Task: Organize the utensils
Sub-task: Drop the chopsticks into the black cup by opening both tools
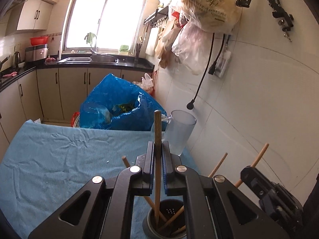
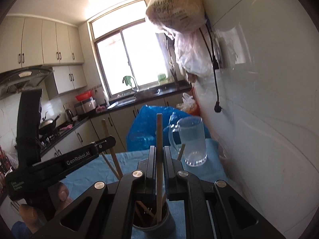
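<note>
My left gripper (image 1: 158, 145) is shut on a brown chopstick (image 1: 157, 123) held upright. Its lower end reaches into the dark utensil holder (image 1: 146, 223) directly below, where several other chopsticks (image 1: 175, 215) lean. My right gripper (image 2: 159, 148) is shut on a second upright chopstick (image 2: 159, 127), whose lower end also sits inside the holder (image 2: 171, 221). The two grippers hang side by side over the holder. In the left wrist view the right gripper (image 1: 247, 169) shows at the right edge. In the right wrist view the left gripper (image 2: 110, 139) shows at the left, with a hand (image 2: 63, 195) on its grip.
A blue cloth (image 1: 59, 155) covers the table. A clear glass mug (image 1: 179, 131) stands at the table's far right corner, close to the white tiled wall (image 1: 259, 99). Behind the table is a blue plastic bag (image 1: 111, 99). Plastic bags (image 1: 209, 6) and a dangling plug (image 1: 190, 106) hang on the wall.
</note>
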